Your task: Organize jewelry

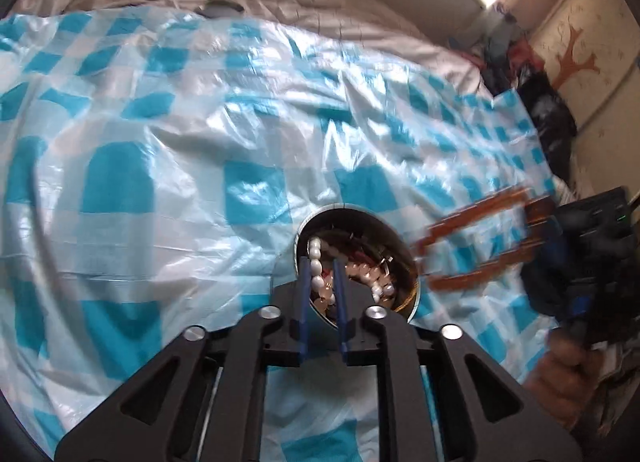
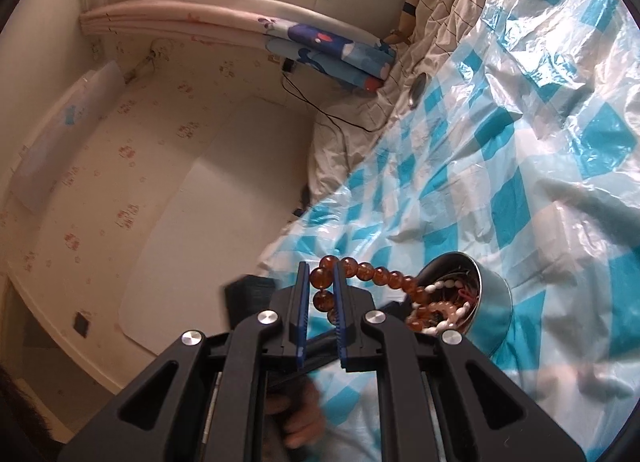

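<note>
A round metal tin full of jewelry stands on a blue-and-white checked plastic sheet on a bed. My left gripper is shut on the tin's near rim, with a white bead string showing between its fingers. My right gripper is shut on an amber bead necklace that trails from its fingers down into the tin. In the left wrist view the right gripper shows blurred at the right, beside the tin, with the amber beads blurred along it.
The checked sheet covers a rumpled white bedspread. A folded blue blanket and a black cable lie by the wall. A small flat round object lies at the sheet's far edge. Dark clutter sits past the bed's right corner.
</note>
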A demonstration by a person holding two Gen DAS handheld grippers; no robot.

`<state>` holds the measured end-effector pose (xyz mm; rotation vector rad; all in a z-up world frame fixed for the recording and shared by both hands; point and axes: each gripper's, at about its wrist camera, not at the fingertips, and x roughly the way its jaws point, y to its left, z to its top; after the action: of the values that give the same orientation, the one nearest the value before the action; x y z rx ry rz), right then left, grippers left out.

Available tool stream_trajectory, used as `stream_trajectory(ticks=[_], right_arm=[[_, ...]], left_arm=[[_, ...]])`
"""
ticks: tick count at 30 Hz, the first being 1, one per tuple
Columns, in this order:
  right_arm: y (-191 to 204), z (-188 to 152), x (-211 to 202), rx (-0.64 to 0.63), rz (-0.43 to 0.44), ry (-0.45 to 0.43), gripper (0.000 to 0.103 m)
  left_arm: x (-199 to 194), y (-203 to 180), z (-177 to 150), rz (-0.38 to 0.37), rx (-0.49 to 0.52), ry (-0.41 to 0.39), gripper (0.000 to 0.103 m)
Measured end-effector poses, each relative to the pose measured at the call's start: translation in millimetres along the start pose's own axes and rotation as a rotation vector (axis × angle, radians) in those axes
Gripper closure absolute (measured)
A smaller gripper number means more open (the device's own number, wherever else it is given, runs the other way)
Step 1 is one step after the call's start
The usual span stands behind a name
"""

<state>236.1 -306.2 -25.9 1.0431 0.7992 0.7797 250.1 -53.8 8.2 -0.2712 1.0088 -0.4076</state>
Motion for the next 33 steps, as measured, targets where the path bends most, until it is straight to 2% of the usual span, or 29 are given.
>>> stream_trajectory(ticks=[1,3,4,6,8,9,11,12,17,22,24,25,28,33], right_arm=[[-0.5,-1.3,5.4,-0.017,-0.041,0.011,0.09],[-6.3,-6.2,21.7,-0.036,-0.147,0.063,0.089],[-9.6,-8.9,28.1,-0.039,-0.204,0.091,0.089],[-11.3,-12.4,29.8,-0.068,-0.334,0.084,0.089],[-10.6,-10.9,22.9,-0.076,-0.39,0.061,0.085],[-9.0,-10.1,19.4,-0.082,-0.395,0.048,0.082],[-3.7,-9.2,15.1,-0.113,-0.418,0.029,0.071],[0.1,-10.0,14.4,-0.138,-0.439,0.026,0.069],[0.5,-12.2,18.5,-0.145,-0.426,0.048,0.068],[0.4,-16.1,24.8,-0.135,-0.404,0.08,0.066],[4.2,-16.4,21.8,-0.157,-0.442,0.062,0.059],[6.3,-17.0,20.5,-0.17,-0.47,0.056,0.051],[11.0,-21.3,19.9,-0.213,-0.555,0.069,0.039],[21.5,-39.2,18.6,-0.342,-0.696,0.123,0.03]], left_arm=[[-9.7,2.3,0.0,-0.002,-0.01,-0.026,0.082],[-21.9,7.9,-1.4,-0.003,-0.033,-0.052,0.067],[-28.7,11.0,-3.3,-0.006,-0.046,-0.061,0.064],[-38.1,15.5,-6.5,-0.011,-0.06,-0.073,0.062],[-41.9,15.5,-6.5,-0.002,-0.063,-0.074,0.061],[-42.9,14.5,-5.7,0.0,-0.061,-0.077,0.06],[-42.3,11.6,-5.3,-0.003,-0.056,-0.082,0.057],[-41.1,9.0,-5.9,-0.004,-0.048,-0.08,0.054],[-32.4,-1.4,-11.5,0.029,0.01,-0.049,0.052],[-31.3,-2.9,-12.9,0.035,0.013,-0.044,0.049],[-33.6,-1.8,-13.0,0.045,0.013,-0.054,0.045],[-33.8,-1.5,-13.1,0.052,0.013,-0.056,0.044],[-32.8,-3.6,-16.4,0.084,0.044,-0.045,0.041],[-35.3,-7.0,-30.8,0.198,0.117,-0.051,0.037]])
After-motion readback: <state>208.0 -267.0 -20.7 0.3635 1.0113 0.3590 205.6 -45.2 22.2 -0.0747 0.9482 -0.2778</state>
